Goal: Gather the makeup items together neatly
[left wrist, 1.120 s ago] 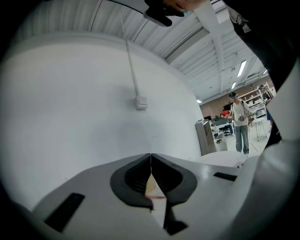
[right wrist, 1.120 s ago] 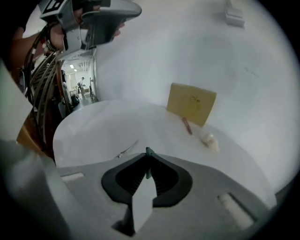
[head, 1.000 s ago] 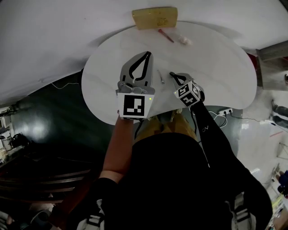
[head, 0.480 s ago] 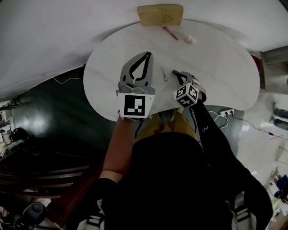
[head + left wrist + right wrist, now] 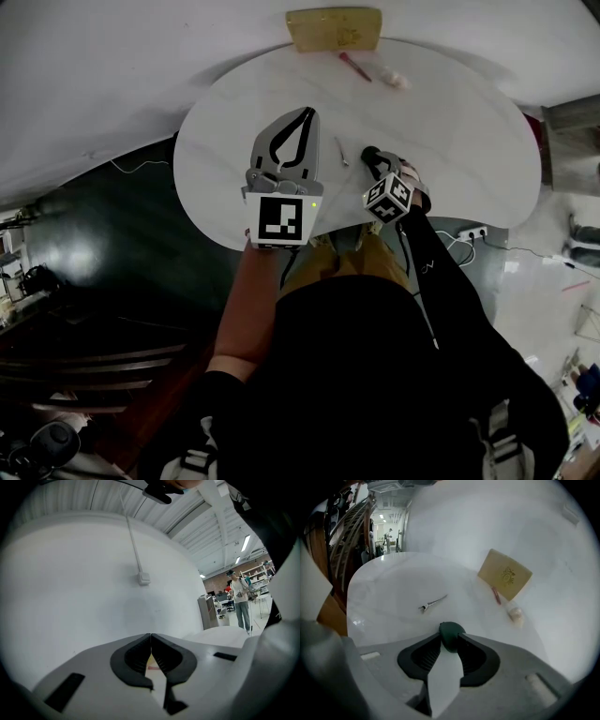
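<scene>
On the white round table, my right gripper points steeply down near the front edge. A dark green round sponge sits between its fingertips, touching both pads; the jaws have just been opening around it. A thin metal hair clip lies just beyond on the left. At the far edge lie a yellow card, a red pencil and a pale lump. My left gripper hovers level over the table's left part, shut with nothing in it.
The table stands against a white wall. To its left is dark floor, with a wooden stair rail at that side. A power strip and cables lie on the floor at the right. A person stands far off.
My right gripper has sunk a little toward the table and its jaws stand wider, with the green sponge showing rounder between the tips. The left gripper has kept still.
</scene>
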